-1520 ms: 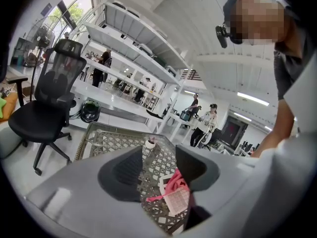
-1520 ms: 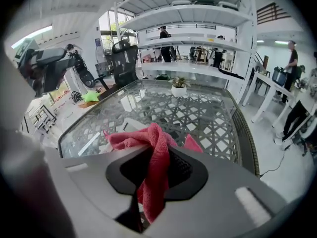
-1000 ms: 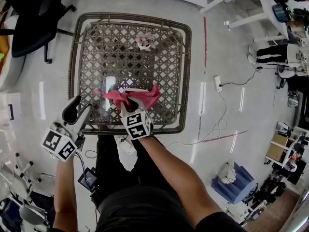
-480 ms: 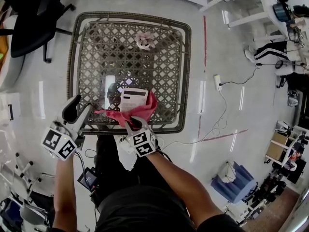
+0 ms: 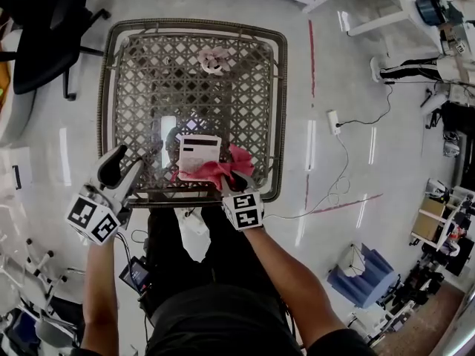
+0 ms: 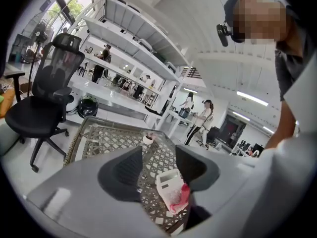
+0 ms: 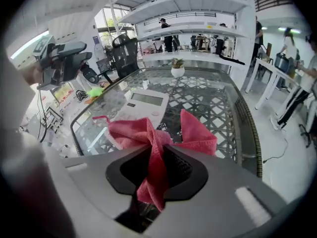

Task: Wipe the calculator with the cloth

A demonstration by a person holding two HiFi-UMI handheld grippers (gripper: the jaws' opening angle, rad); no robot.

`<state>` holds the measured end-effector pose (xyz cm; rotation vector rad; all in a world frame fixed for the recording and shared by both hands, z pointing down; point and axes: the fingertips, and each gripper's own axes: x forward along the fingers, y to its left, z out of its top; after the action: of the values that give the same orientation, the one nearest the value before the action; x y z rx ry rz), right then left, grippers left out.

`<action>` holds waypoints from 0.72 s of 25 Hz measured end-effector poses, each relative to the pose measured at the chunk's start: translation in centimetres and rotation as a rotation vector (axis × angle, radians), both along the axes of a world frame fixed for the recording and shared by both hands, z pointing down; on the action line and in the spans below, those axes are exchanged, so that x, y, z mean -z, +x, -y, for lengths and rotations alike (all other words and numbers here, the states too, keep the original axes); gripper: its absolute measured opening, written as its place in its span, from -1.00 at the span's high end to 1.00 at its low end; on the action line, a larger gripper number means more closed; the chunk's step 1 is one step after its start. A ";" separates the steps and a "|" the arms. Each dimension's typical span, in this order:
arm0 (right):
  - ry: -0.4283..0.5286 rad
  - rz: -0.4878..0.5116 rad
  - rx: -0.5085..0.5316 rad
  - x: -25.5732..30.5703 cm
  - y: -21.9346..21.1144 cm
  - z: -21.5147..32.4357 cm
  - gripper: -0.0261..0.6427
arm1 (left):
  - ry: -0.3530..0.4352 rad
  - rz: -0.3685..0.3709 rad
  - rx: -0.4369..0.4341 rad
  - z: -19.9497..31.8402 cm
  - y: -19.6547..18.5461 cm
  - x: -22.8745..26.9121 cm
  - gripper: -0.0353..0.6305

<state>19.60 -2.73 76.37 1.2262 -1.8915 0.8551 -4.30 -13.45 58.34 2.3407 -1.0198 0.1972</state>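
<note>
**Right tongs hold the pink cloth at the calculator's near edge**

The right tongs (image 7: 156,168) are closed tight on the pink cloth (image 7: 144,133). A twisted fold of it is pinched between the 2 jaws, and the rest spreads out beyond the tips to both sides. The right forearm comes in from the near right and reaches to the near edge of the counter (image 5: 111,87). The wrist is bent so that the tongs point steeply down, and their marker cube faces up toward the head view.

The calculator (image 5: 199,153) lies flat on the glass top at the near side of the counter, about in the middle, with its display toward the far side. The cloth is bunched against the near edge of the calculator and covers its near right corner. 1 flap lies on the glass to the right of it.

The left tongs (image 5: 123,170) are wide open and have nothing between the jaws. The left forearm is stretched straight forward at the left. These tongs are at the near left corner of the counter, to the left of the calculator and apart from it, and they point toward the far side with only a small tilt down.

A small white pot (image 5: 212,60) stands at the far side of the counter, well apart from the calculator.
</note>
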 end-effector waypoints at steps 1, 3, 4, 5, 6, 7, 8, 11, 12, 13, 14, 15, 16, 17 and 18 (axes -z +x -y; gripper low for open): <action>0.005 -0.007 -0.016 0.0 0.8 0.5 0.72 | -0.001 0.001 -0.003 0.1 0.2 0.0 0.21; 0.014 -0.014 -0.036 0.1 2.0 1.7 0.72 | -0.002 0.000 -0.008 0.2 0.6 0.0 0.21; 0.021 -0.016 -0.040 0.2 2.4 2.2 0.72 | -0.002 0.000 -0.009 0.2 0.8 -0.1 0.21; 0.028 -0.019 -0.044 0.2 2.8 2.8 0.72 | -0.001 0.001 -0.010 0.2 1.0 -0.2 0.21; 0.035 -0.022 -0.049 0.2 3.1 3.3 0.72 | 0.000 0.003 -0.011 0.2 1.1 -0.2 0.21; 0.043 -0.025 -0.058 0.3 3.5 3.8 0.72 | 0.002 0.006 -0.012 0.2 1.2 -0.3 0.21; 0.055 -0.028 -0.071 0.4 3.9 4.4 0.72 | 0.005 0.008 -0.012 0.3 1.3 -0.2 0.21; 0.088 -0.039 -0.119 1.1 5.5 6.4 0.71 | 0.018 0.015 -0.012 0.7 1.3 0.3 0.21; 0.091 -0.043 -0.135 1.2 6.0 7.0 0.71 | 0.023 0.017 -0.010 0.9 1.3 0.5 0.21; 0.089 -0.049 -0.147 1.2 6.5 7.5 0.71 | 0.028 0.020 -0.008 1.1 1.1 0.7 0.21; 0.082 -0.057 -0.156 1.2 7.0 8.0 0.71 | 0.033 0.022 -0.005 1.2 1.0 1.0 0.21; 0.072 -0.063 -0.161 1.1 7.4 8.4 0.71 | 0.036 0.025 -0.003 1.4 0.7 1.3 0.21; 0.055 -0.066 -0.161 0.9 7.7 8.7 0.71 | 0.039 0.029 0.001 1.5 0.5 1.6 0.21; 0.035 -0.062 -0.156 0.8 7.8 9.0 0.71 | 0.043 0.033 0.006 1.6 0.1 2.0 0.21; 0.014 -0.054 -0.147 0.7 7.7 9.2 0.71 | 0.048 0.036 0.012 1.7 -0.2 2.3 0.21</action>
<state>27.33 -11.96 75.72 1.3965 -1.7851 0.8773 -4.53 -15.14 55.99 2.3811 -1.0670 0.2130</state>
